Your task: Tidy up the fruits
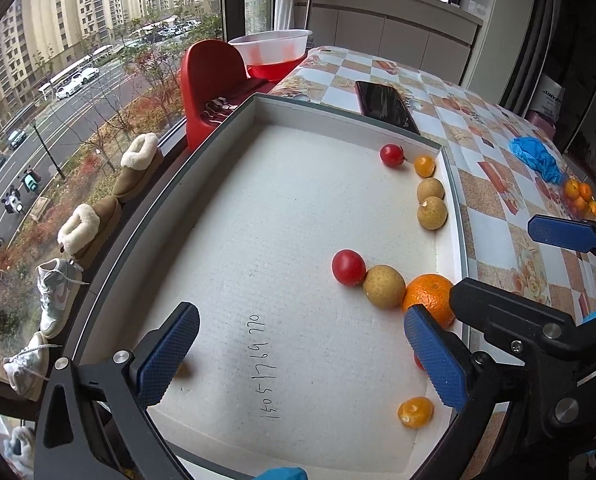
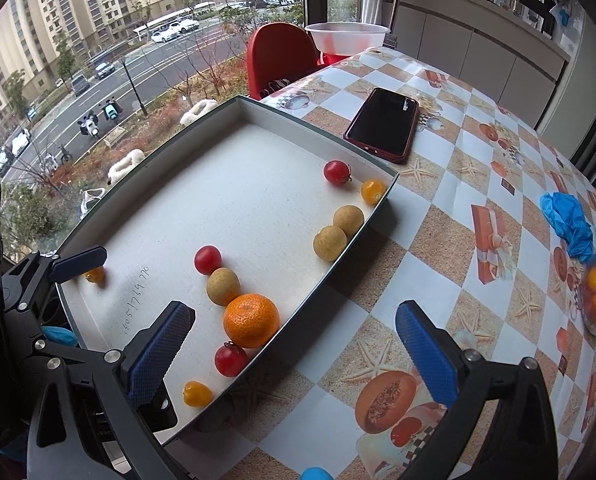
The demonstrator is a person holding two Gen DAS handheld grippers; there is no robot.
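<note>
- The left gripper [image 1: 301, 356] hung over the shallow white-lined tray [image 1: 258, 104] with its blue pads spread wide and nothing between them.
- The right gripper [image 2: 294, 354] also stood wide and empty, one pad over the tray's near corner, the other over the checkered tablecloth [image 2: 438, 216].
- In the right wrist view, an orange [image 2: 251, 320] sat at about 6 o'clock in the tray, touching a tan round fruit [image 2: 223, 286] at its 11 o'clock, with a red tomato [image 2: 207, 259] just beyond that.
- Another red tomato [image 2: 230, 359] and a small yellow fruit [image 2: 196, 393] lay nearer, by the tray's right wall.
- Toward 1 o'clock, two tan fruits [image 2: 339, 232] touched each other; past them lay a small orange-yellow fruit [image 2: 372, 191] and a third tomato [image 2: 336, 171].
- A dark phone [image 2: 382, 124] lay on the cloth beyond the tray, and a blue glove [image 2: 568, 220] at 3 o'clock.
</note>
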